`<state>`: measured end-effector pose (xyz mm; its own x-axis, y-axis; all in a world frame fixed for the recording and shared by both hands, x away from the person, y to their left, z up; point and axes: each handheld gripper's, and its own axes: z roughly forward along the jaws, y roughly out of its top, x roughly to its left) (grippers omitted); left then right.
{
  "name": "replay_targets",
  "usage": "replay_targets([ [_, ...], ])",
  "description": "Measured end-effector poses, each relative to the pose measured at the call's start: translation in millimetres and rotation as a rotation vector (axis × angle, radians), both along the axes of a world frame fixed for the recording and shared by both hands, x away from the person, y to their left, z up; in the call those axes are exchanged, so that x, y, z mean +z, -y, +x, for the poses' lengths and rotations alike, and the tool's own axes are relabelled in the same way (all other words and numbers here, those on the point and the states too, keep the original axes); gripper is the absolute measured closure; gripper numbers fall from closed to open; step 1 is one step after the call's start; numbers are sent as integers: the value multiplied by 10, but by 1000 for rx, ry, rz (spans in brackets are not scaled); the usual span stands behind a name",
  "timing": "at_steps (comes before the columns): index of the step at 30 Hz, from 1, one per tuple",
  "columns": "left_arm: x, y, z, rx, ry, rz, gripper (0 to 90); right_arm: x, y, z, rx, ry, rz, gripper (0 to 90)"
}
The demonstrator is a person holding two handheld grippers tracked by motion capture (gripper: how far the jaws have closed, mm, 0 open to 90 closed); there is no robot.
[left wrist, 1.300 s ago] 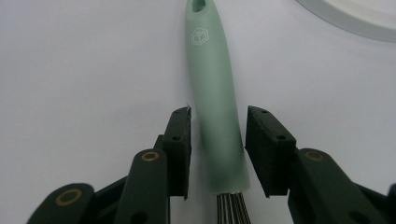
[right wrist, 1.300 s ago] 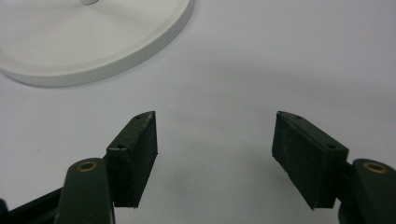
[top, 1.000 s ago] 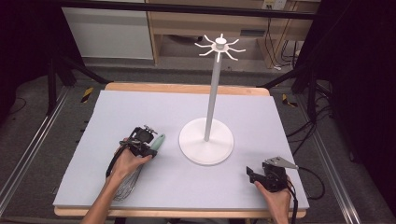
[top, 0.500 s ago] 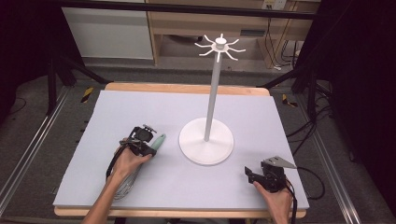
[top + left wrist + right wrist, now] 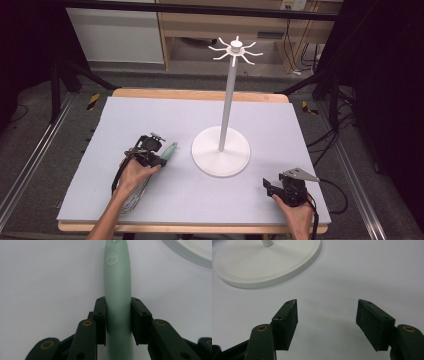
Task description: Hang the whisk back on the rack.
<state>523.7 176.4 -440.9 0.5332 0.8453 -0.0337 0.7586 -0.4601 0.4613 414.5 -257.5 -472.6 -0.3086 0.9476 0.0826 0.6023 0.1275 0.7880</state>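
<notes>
Table [image 5: 150, 115] first, seen from the high view: it has a pale grey top, and a white stand [image 5: 221, 150] sits near the middle of it. The stand has a round flat foot, a thin pole going straight up, and little hooks spread out at the top. At about 9 o'clock from the foot lies a light green handle [image 5: 170, 149], flat on the table and near the foot but not touching it. The left gripper [image 5: 159, 154] is right on the handle's near end, with a hand [image 5: 134, 172] wrapped around the gripper. At about 4 o'clock from the foot, well apart from it, the right gripper [image 5: 266, 184] sits low near the table's front edge.

Next, the left gripper view. The two black pads [image 5: 100, 320] squeeze the green handle [image 5: 117, 297] from both sides, tight against it. The handle runs away toward 12 o'clock and has a small box sign on it. The stand's foot [image 5: 192, 252] peeks in at 1 o'clock.

Last, the right gripper view. The jaws of the right gripper [image 5: 327, 315] are partly apart and closing, with bare table between them. The stand's foot [image 5: 269, 267] lies at 11 o'clock.
</notes>
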Motion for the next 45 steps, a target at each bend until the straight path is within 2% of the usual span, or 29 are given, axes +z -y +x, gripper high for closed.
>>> replay_targets([
  [5,111,-46,-73,-1,33,-33,684,17,-5,1,-2,-11,7,347],
  [7,174,-73,-125,1,60,-51,684,22,-3,-1,3,-8,10,387],
  [9,197,-87,-142,-4,66,-55,684,25,-3,-1,7,-9,15,386],
  [11,258,-118,-193,0,92,-74,684,26,-7,-3,1,-3,16,384],
  [16,343,-157,-266,7,129,-96,684,24,-6,-5,-2,7,4,399],
  [17,387,-177,-301,14,151,-111,684,39,-10,-20,-6,14,7,414],
  [18,387,-177,-301,14,151,-111,684,41,-12,-24,-7,13,6,420],
  [19,430,-200,-333,15,171,-133,684,39,-10,-24,-5,16,-2,428],
  [21,449,-211,-346,16,179,-141,684,32,-9,-20,-5,14,-5,429],
  [23,511,-249,-391,19,209,-163,685,19,-7,-17,4,0,-10,447],
  [31,653,-300,-488,17,263,-194,685,29,-16,-24,7,5,-10,461],
  [32,689,-307,-505,15,280,-199,685,29,-16,-24,7,6,-10,460],
  [39,761,-319,-560,7,320,-210,685,36,-12,-28,8,9,-3,462],
  [45,870,-347,-639,3,377,-241,685,37,-8,-28,9,12,-3,464],
])
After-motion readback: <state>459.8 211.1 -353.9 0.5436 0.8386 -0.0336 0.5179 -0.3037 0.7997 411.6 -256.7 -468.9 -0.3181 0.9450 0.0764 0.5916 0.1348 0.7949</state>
